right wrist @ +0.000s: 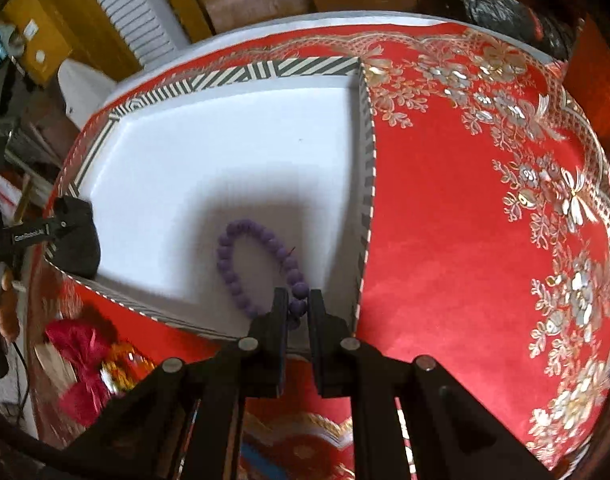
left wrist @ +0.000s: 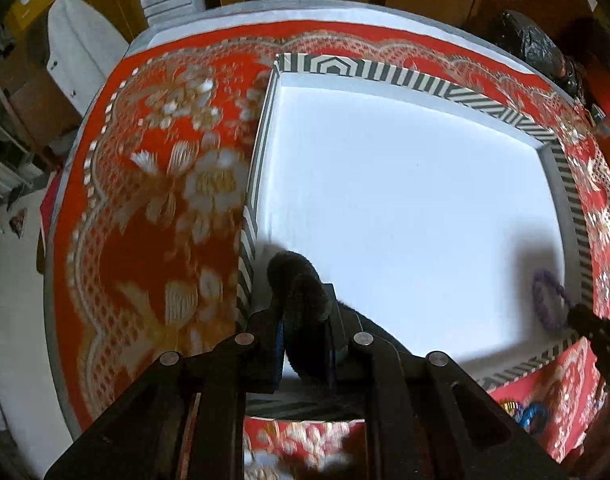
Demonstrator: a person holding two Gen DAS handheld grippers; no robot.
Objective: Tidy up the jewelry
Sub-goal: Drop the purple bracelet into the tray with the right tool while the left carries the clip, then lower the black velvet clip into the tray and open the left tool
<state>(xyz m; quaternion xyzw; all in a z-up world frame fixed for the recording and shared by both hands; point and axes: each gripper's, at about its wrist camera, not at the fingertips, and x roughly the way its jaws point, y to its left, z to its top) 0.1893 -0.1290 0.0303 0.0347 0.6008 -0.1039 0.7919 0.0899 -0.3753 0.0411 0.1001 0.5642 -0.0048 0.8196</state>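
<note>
A shallow box (left wrist: 385,70) with a black-and-white striped rim and a white floor sits on the red cloth. My left gripper (left wrist: 305,304) is shut on a black fuzzy hair tie (left wrist: 293,276), held over the box's near left corner. In the right wrist view the same gripper (right wrist: 63,226) and hair tie (right wrist: 81,248) show at the box rim (right wrist: 265,70). My right gripper (right wrist: 297,308) is shut on a purple bead bracelet (right wrist: 229,256), whose loop lies over the white floor at the near right corner. The bracelet (left wrist: 545,300) also shows in the left wrist view.
A red cloth with gold and silver embroidery (right wrist: 465,240) covers the round table. In front of the box lie a red bow (right wrist: 81,364), gold trinkets (right wrist: 125,364) and a blue piece (left wrist: 533,416). A black bag (left wrist: 533,44) sits beyond the far edge.
</note>
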